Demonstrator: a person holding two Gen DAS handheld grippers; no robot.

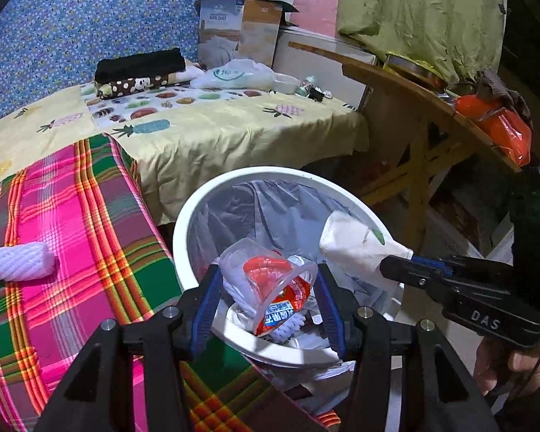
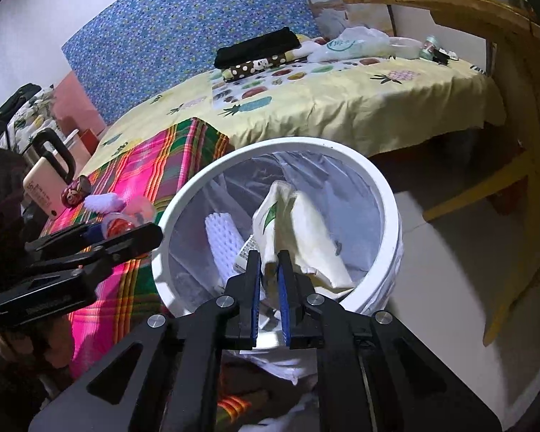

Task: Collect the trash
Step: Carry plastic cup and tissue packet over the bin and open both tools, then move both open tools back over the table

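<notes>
Right claw [image 2: 269, 270] pinches white bag [image 2: 306, 230] over lined bin [image 2: 388, 194].

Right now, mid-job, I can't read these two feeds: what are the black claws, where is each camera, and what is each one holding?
No robot here: a person carries two hand-held grippers, each with a camera looking along its fingers. The left camera shows the left gripper holding a clear plastic cup with a red wrapper inside, over the white bin. The right camera shows the right gripper pinching a crumpled white bag above the same bin. Beside the bin is a bed with a plaid blanket; a white foam sleeve lies on it.
</notes>
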